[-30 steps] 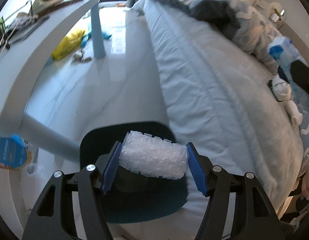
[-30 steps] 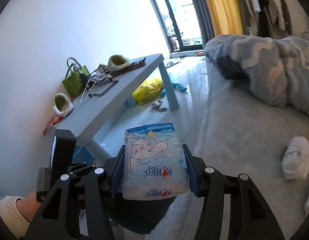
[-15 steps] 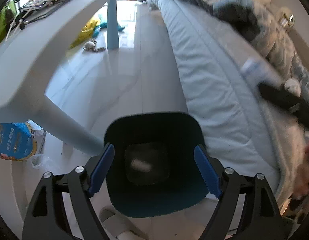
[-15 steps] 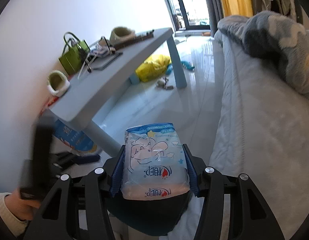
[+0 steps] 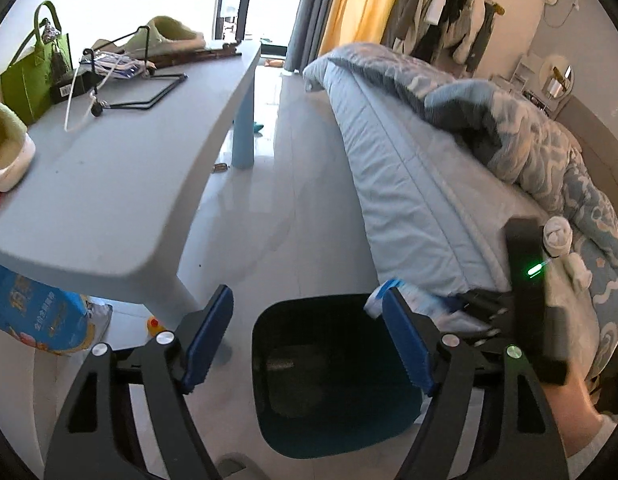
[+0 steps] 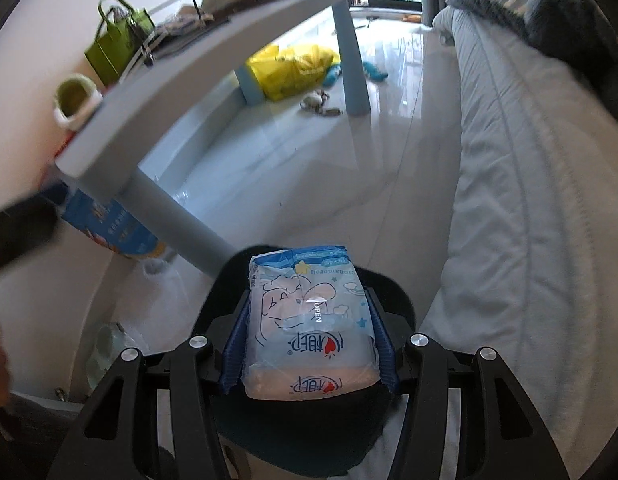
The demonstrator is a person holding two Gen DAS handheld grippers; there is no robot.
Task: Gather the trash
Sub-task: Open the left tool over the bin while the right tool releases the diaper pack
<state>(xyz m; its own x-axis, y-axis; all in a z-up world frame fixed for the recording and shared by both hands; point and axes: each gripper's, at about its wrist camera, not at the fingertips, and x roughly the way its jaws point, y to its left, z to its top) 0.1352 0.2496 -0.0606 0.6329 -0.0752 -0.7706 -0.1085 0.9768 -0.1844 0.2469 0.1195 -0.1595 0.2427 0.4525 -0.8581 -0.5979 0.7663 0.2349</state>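
Above the dark bin (image 6: 393,300), on the floor between the bed (image 6: 529,200) and the counter (image 6: 181,80): right gripper (image 6: 309,344) clamped on a blue-and-white tissue pack (image 6: 309,320), pads pressing on both its sides. Just left of the bin (image 5: 333,360) in the left wrist view: left gripper (image 5: 309,340) wide open, jaws having just closed a little, nothing between the blue pads. Inside the bin, at its bottom: pale blurred piece, not clear what.
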